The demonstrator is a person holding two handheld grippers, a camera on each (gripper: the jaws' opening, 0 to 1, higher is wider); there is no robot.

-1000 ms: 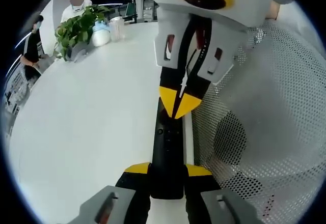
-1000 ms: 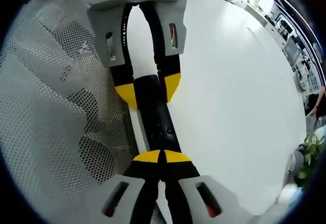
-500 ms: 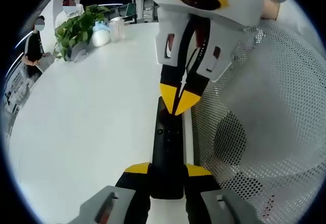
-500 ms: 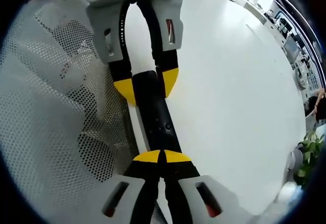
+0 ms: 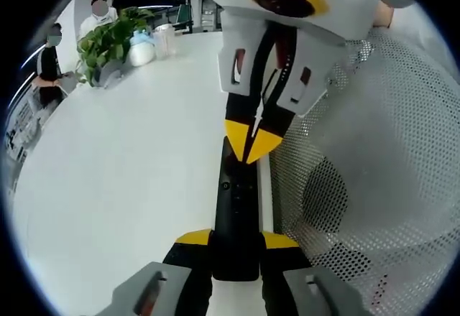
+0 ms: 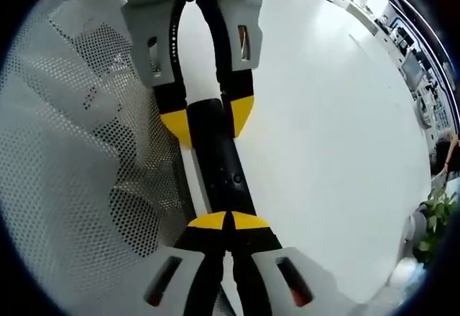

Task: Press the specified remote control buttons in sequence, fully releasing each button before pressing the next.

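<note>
my left claw (image 5: 236, 238) clamps the near end of the slim black remote control (image 5: 236, 215); my right claw (image 6: 228, 221), tips closed together, presses a button. next i lift fully clear.

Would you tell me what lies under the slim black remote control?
The slim black remote control rests on the white table, beside a white perforated mesh tray. Its underside is hidden.

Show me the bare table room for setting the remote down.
Bare white table spreads from the remote out to the plant and cups at the far edge. Crowded: the perforated mesh hugs the remote's other side, with the left gripper and right gripper at its ends.
</note>
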